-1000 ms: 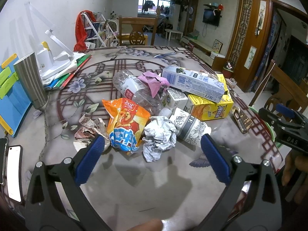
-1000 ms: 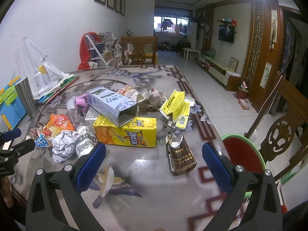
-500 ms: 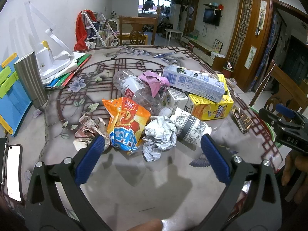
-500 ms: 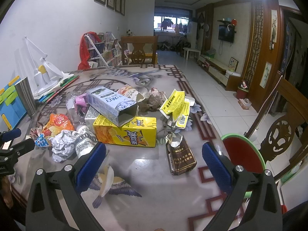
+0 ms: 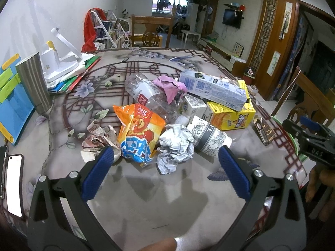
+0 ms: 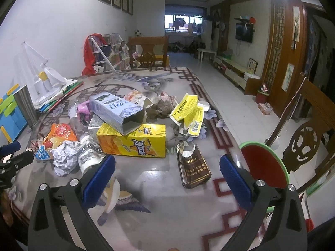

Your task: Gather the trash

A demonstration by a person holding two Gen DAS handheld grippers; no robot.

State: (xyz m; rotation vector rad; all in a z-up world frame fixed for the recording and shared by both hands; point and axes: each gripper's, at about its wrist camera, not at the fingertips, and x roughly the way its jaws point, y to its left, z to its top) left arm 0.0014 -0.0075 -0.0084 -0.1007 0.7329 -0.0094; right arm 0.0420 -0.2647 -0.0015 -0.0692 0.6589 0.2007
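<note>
A heap of trash lies mid-table: an orange snack bag [image 5: 138, 131], a crumpled white paper ball [image 5: 175, 146], a patterned paper cup [image 5: 209, 136], a clear plastic bottle [image 5: 146, 96], a yellow carton [image 6: 134, 144] with a blue-white box [image 6: 117, 110] on top, a torn yellow wrapper [image 6: 188, 113] and a brown cigarette pack [image 6: 193, 169]. My left gripper [image 5: 166, 159] is open, hovering just in front of the snack bag and paper ball. My right gripper [image 6: 167, 167] is open too, near the cigarette pack. Neither holds anything.
A steel tumbler [image 5: 34, 83], a blue folder [image 5: 12, 108], a white desk lamp [image 5: 58, 58] on books and two phones [image 5: 13, 184] sit at the table's left. A red bin with a green rim [image 6: 264, 167] stands off the table's right edge beside a wooden chair [image 6: 309, 142].
</note>
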